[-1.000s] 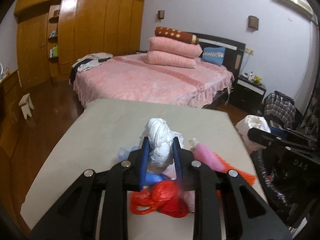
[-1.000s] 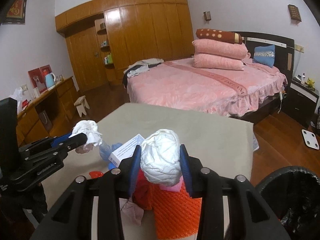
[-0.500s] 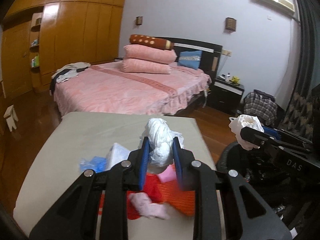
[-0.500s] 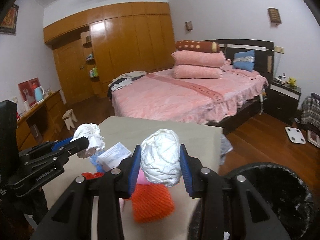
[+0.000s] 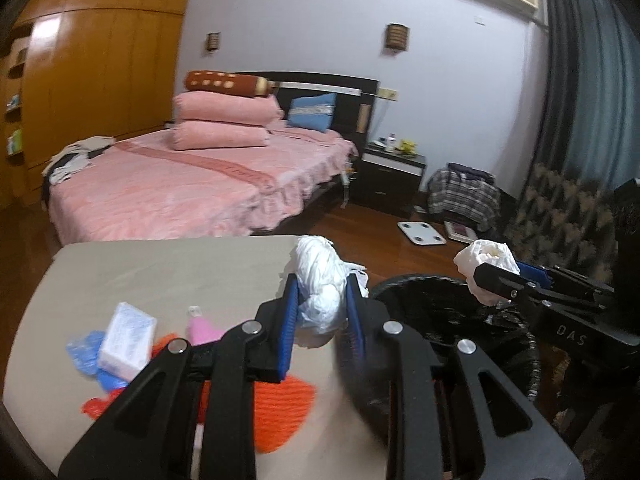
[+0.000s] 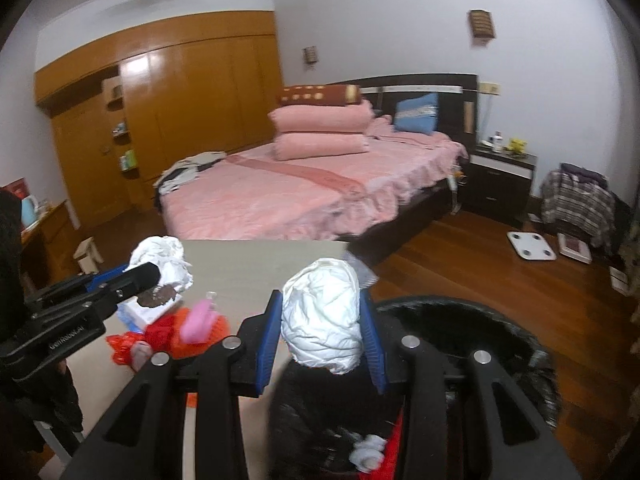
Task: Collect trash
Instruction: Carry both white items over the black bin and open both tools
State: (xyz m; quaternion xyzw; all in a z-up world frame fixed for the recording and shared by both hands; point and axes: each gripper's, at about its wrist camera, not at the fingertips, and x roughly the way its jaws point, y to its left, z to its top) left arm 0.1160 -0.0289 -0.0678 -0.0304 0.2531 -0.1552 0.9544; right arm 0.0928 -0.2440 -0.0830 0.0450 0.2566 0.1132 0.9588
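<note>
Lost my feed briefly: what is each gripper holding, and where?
Left gripper pinches a crumpled white paper wad mid-body; right gripper pinches another white wad across its middle.

I was working in a bedroom of someone's home. A wide bed [image 5: 172, 184] under a pink ruffled cover filled the room's middle, with folded pink quilts [image 5: 224, 126] and a brown dotted bolster [image 5: 226, 85] stacked at its dark headboard [image 5: 328, 88], beside a blue cushion [image 5: 314, 111]. A wall of glossy wooden wardrobes [image 6: 168, 120] ran behind it. A dark nightstand [image 6: 500, 182] stood by the bed, a white bathroom scale [image 6: 531, 245] lay on the polished wood floor [image 6: 460, 256], and clothes [image 6: 188, 168] were heaped on the bed's far corner.
</note>
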